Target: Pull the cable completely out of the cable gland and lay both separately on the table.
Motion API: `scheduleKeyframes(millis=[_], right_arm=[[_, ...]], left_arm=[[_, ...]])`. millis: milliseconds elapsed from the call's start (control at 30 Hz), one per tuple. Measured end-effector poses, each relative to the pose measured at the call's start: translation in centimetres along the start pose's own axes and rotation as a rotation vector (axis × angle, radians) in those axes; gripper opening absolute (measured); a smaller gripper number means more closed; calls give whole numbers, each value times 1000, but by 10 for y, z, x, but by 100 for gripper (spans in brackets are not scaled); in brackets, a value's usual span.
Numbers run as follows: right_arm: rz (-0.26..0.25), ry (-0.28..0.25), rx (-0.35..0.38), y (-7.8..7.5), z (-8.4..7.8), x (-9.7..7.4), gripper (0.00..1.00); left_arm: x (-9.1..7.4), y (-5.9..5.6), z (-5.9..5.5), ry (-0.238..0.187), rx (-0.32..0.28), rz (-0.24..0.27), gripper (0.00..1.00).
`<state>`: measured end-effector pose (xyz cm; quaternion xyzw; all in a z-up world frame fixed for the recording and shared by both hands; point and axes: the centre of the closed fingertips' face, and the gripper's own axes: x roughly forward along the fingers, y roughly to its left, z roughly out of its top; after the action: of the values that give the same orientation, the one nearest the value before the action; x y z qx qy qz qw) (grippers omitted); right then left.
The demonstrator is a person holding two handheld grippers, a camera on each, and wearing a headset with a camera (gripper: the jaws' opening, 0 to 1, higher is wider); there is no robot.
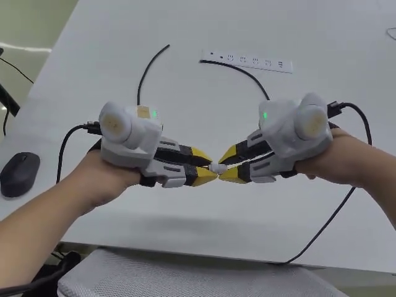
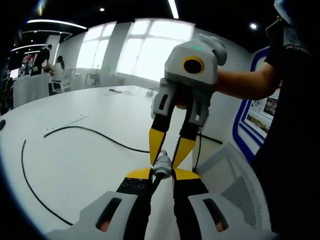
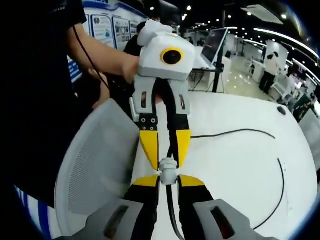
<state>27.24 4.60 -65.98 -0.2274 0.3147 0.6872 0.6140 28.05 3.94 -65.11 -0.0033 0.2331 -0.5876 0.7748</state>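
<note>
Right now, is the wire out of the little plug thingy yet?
Not yet. The left gripper and right gripper both pinch the cable gland, with the cable still running through it. To do: pull it free, lay both on the table.

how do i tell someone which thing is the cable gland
Find the near edge of the white table, where the left claw and the right claw meet tip to tip. The cable gland is the small pale knob pinched between their yellow tips, held in the air, unlike the loose black cable and the power strip lying flat farther back.
</note>
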Motion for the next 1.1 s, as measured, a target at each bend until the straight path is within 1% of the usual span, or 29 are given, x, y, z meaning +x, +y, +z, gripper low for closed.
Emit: scheduleKeyframes(millis=[33, 67, 100, 167, 200, 233, 267, 300, 367, 400, 433, 500, 533, 567, 600, 633, 700, 733, 767, 867, 1067, 1100], right_arm=[[16, -36, 35, 1, 4, -1, 11], [4, -65, 29, -4, 7, -4, 12], [19, -77, 55, -4, 7, -6, 14], [67, -101, 145, -1, 7, -10, 16], [81, -122, 166, -2, 7, -11, 16], [112, -136, 217, -1, 6, -12, 16], [128, -139, 251, -2, 4, -13, 15], [142, -160, 283, -4, 4, -14, 14], [175, -208, 325, -3, 8, -15, 13], [198, -229, 363, -3, 9, -15, 12], [211, -228, 390, -2, 7, -15, 13], [210, -249, 388, -5, 6, -14, 13], [239, -285, 425, -2, 11, -15, 13], [259, -300, 449, -1, 12, -16, 13], [266, -314, 452, -1, 13, -16, 13], [273, -315, 448, 0, 13, -16, 12], [277, -304, 448, 2, 13, -15, 11], [276, -282, 429, 4, 11, -13, 11], [283, -274, 430, 6, 10, -12, 10], [286, -289, 431, 5, 12, -13, 9], [286, -303, 440, 5, 12, -13, 9], [286, -305, 442, 5, 13, -14, 9]], left_arm=[[0, -1, 0, 4, 12, -2, 15], [0, -2, 0, 7, 25, -3, 15], [0, -3, 0, 9, 31, -6, 15], [-1, -5, 0, 11, 44, -5, 15], [-1, -5, 1, 8, 61, -2, 15], [-2, -5, 1, 9, 65, -2, 15], [-2, -5, 1, 10, 70, -1, 15], [-3, -4, 2, 10, 81, 3, 15], [-3, -3, 2, 10, 92, 4, 15], [-4, -3, 3, 8, 98, 6, 15], [-4, -3, 4, 7, 104, 7, 15], [-4, -3, 5, 7, 110, 6, 15], [-4, -3, 6, 7, 112, 4, 15], [-4, -3, 6, 8, 114, 3, 15], [-4, -4, 6, 10, 115, -1, 15], [-4, -4, 7, 12, 116, -1, 15], [-4, -3, 7, 16, 124, -3, 15], [-4, -4, 7, 18, 125, -3, 15], [-4, -3, 7, 17, 125, -4, 15], [-3, -2, 6, 20, 123, -4, 15], [-2, -2, 8, 26, 127, -12, 15], [-2, -2, 8, 26, 121, -15, 15]])
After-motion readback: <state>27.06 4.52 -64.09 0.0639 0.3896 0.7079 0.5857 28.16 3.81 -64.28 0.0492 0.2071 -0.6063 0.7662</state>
